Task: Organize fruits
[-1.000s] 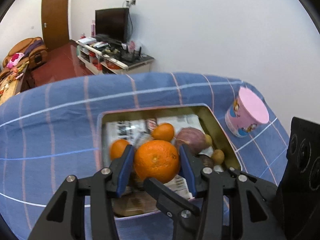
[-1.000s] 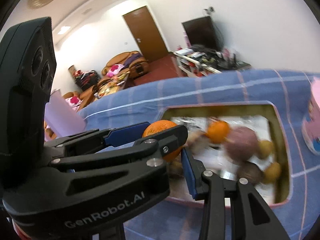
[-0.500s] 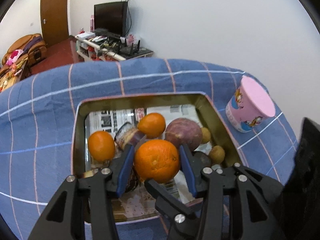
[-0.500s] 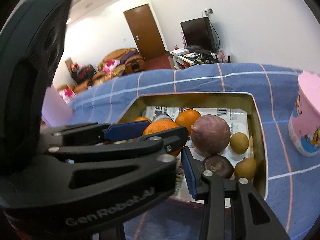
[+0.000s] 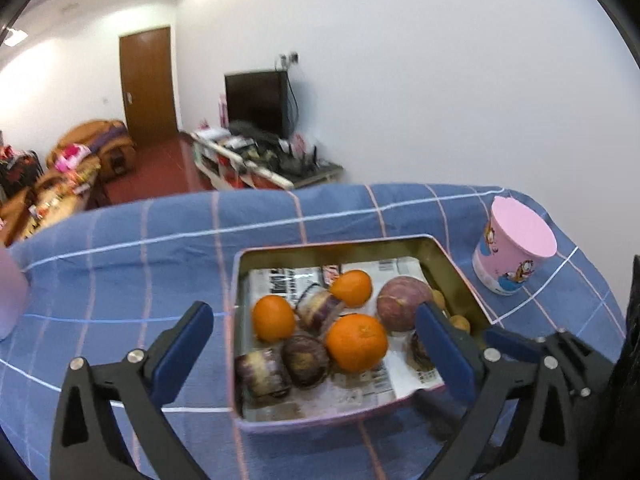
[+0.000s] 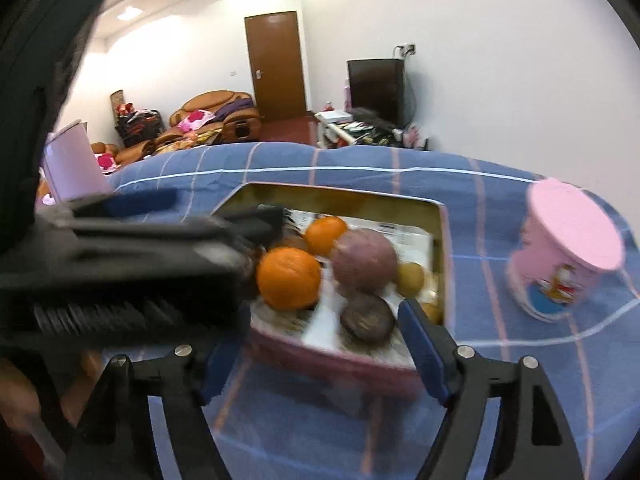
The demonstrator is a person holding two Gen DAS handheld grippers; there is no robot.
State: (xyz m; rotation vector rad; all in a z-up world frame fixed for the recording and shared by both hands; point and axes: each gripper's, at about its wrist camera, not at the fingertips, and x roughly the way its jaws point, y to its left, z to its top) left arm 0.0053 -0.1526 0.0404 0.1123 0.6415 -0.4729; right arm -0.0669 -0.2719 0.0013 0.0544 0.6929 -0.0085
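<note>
A gold tin tray [image 5: 460, 276] [image 6: 442, 248] lined with newspaper stands on the blue checked cloth. In it lie three oranges, a round purple fruit [image 5: 402, 300] [image 6: 364, 262], several dark passion fruits and small yellow fruits. The biggest orange [image 5: 356, 342] [image 6: 289, 278] rests on the paper near the tray's front, touched by nothing. My left gripper [image 5: 313, 309] hangs over the tray's front rim, its jaws opening wide and well clear of the orange. My right gripper [image 6: 320, 320] is beside it on the right, jaws opening, with nothing held between them; the left gripper's body hides its left finger's tip.
A pink cartoon cup [image 5: 514, 252] [image 6: 560, 256] stands right of the tray. Another pink cup [image 6: 72, 164] is at the cloth's far left. The table ends just beyond the tray, with a TV stand and sofa past it.
The left gripper let go of the big orange, which now lies in the tray. Both grippers spread their jaws and drew back from the tray.
</note>
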